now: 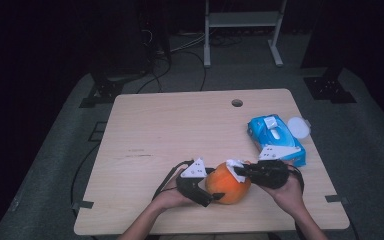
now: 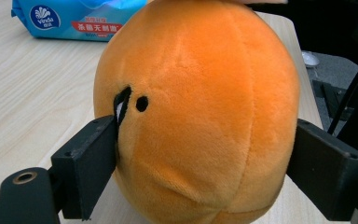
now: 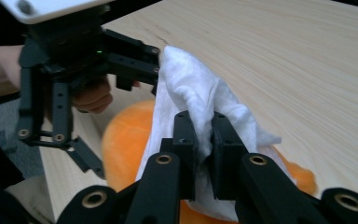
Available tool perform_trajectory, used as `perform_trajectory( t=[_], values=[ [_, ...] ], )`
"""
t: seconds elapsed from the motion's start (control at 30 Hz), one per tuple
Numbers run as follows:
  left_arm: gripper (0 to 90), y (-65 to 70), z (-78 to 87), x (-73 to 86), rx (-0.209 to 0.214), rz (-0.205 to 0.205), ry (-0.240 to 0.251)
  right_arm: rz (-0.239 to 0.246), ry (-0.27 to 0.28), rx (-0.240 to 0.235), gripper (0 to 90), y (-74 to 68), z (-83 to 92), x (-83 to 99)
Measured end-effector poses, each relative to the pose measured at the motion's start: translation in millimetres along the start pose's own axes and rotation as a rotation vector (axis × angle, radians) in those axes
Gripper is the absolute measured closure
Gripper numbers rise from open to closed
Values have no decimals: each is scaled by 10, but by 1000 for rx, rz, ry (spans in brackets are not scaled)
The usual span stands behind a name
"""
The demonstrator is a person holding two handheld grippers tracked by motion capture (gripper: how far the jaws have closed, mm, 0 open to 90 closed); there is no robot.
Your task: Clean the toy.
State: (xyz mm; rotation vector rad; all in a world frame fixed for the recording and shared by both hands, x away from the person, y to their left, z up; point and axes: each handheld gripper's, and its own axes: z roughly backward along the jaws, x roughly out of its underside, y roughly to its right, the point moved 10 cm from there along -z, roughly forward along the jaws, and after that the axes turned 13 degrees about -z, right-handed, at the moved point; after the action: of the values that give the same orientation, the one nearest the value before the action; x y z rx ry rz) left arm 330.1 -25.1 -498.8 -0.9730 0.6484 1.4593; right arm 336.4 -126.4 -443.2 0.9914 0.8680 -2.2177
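I take the orange plush ball [image 1: 227, 184] as my landmark; it sits on the wooden table [image 1: 170, 135] near the front edge, about midway across.

Left gripper [image 1: 203, 194]: clamped across the ball. In the left gripper view the two black jaws press into the plush [image 2: 200, 112] from either side, standing wide apart only because the ball is broad. The near jaw sits just beside a small black loop tag [image 2: 121, 100] and a black dot on the fabric.

Right gripper [image 1: 241, 169]: jaws drawn together on a white wipe [image 3: 198, 105]. In the right gripper view the wipe bunches up between the jaws and drapes down over the top of the ball [image 3: 126, 140]. From the high view the wipe [image 1: 235, 167] lies on the ball's upper right side, touching it.

Beyond and to the right of the ball lies the blue wipe packet [image 1: 276, 139], with a round white lid [image 1: 298, 126] just beside its far end.

Step in hand, as I judge it: wiping the ball with the cloth while the other gripper steadies it.

Next move, my estimate: draw the wipe across the plush with light downward pressure, holding the left clamp firm so the ball does not roll. Risk: soft plush may squirm out of the clamp if I push too hard.
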Motion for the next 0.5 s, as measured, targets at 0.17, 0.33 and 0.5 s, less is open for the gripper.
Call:
perform_trajectory(
  t=[0.17, 0.33, 0.5],
  values=[
    [224, -49, 54, -57, -20, 13, 40, -7, 6, 41, 805, 166, 24, -4],
    [243, -44, 40, -98, -23, 27, 63, -104, 17, 50, 813, 405, 85, 64],
    [276, -29, 127, -250, -14, 47, 124, -58, 40, -4, 823, 127, 86, -54]
  ],
)
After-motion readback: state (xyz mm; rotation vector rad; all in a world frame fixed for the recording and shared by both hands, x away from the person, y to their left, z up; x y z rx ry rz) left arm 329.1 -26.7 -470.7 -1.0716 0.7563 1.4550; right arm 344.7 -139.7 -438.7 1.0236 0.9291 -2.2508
